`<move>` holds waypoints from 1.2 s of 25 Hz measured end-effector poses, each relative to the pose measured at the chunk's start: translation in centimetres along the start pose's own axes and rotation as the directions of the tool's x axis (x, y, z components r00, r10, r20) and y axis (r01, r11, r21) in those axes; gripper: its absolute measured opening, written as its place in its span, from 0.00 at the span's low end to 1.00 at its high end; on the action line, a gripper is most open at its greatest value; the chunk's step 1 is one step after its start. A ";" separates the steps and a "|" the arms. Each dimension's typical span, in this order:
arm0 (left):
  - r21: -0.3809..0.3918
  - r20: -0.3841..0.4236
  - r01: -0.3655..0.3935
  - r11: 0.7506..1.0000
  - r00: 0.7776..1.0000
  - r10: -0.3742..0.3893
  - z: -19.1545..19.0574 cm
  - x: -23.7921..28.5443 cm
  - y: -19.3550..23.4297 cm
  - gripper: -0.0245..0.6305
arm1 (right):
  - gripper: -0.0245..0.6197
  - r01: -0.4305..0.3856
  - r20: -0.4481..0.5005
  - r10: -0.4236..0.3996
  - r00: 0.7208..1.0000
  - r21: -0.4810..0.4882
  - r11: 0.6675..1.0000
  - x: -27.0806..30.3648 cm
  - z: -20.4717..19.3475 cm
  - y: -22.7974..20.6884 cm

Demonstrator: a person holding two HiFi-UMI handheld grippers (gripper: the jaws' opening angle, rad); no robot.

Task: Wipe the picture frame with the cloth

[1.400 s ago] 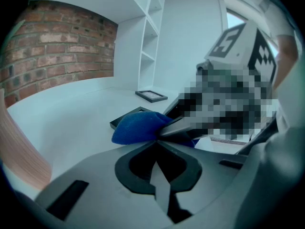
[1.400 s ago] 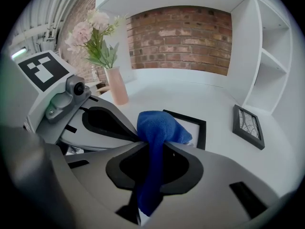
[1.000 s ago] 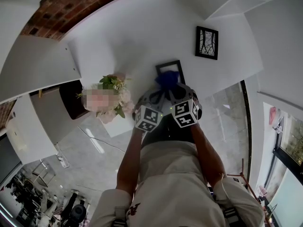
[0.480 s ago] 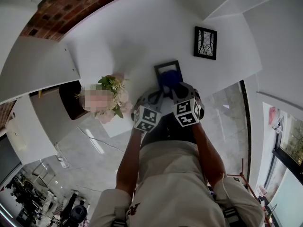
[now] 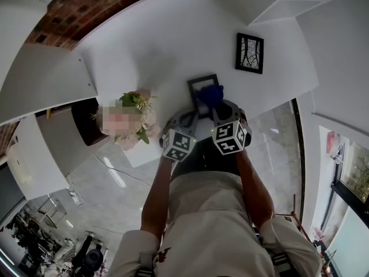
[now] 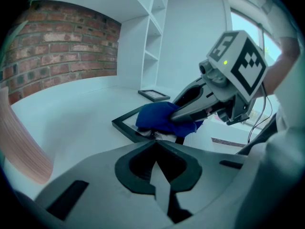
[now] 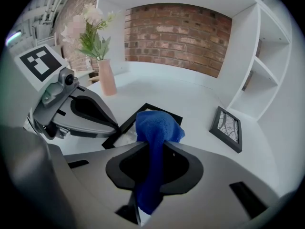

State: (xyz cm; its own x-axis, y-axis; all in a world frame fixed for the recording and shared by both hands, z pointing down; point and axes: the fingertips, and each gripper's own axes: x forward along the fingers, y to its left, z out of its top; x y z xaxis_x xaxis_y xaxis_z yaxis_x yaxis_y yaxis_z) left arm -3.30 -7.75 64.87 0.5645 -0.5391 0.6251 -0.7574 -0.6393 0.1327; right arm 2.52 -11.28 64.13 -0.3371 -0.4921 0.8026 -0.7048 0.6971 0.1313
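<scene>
A black picture frame (image 5: 196,84) lies flat on the white table (image 5: 173,45). My right gripper (image 5: 214,105) is shut on a blue cloth (image 5: 211,93) and presses it onto the frame's glass. In the right gripper view the cloth (image 7: 157,128) hangs through that gripper (image 7: 153,144) and covers part of the frame (image 7: 163,111). My left gripper (image 6: 155,141) is shut, its tips at the frame's near edge (image 6: 125,129); whether it pinches the edge is not clear. From there the right gripper (image 6: 177,114) rests on the cloth (image 6: 155,117). The left gripper (image 7: 114,125) touches the frame's left side.
A second, smaller black frame (image 5: 250,52) with a branch print lies further along the table, also visible from the right gripper (image 7: 226,128). A pink vase (image 7: 107,78) of flowers stands left of the frames. Behind are a brick wall (image 7: 176,37) and white shelves (image 7: 271,66).
The right gripper has slid the cloth a little to the right over the frame. The left gripper has stayed at the frame's edge.
</scene>
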 end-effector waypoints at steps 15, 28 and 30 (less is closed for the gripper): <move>-0.001 -0.003 0.001 1.000 1.000 -0.001 0.0 0.0 0.1 0.04 | 0.15 0.050 -0.011 -0.050 0.999 0.057 0.997 -0.9 -0.9 -3.3; -0.009 -0.010 0.007 1.000 1.000 -0.007 -0.1 0.0 0.0 0.04 | 0.15 0.148 -0.001 -0.149 0.989 0.080 0.986 -3.6 -0.2 -7.2; -0.010 -0.012 0.006 1.000 1.000 -0.006 -0.2 0.0 0.0 0.04 | 0.15 0.149 0.024 -0.152 0.988 0.083 0.985 -4.2 0.6 -7.3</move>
State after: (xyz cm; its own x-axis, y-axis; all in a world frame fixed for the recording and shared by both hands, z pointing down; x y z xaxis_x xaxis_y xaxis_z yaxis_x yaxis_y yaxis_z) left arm -3.32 -7.64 64.98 0.5654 -0.5284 0.6334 -0.7571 -0.6372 0.1442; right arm 8.73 -14.64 59.38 -0.2411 -0.6043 0.7594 -0.7968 0.5699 0.2006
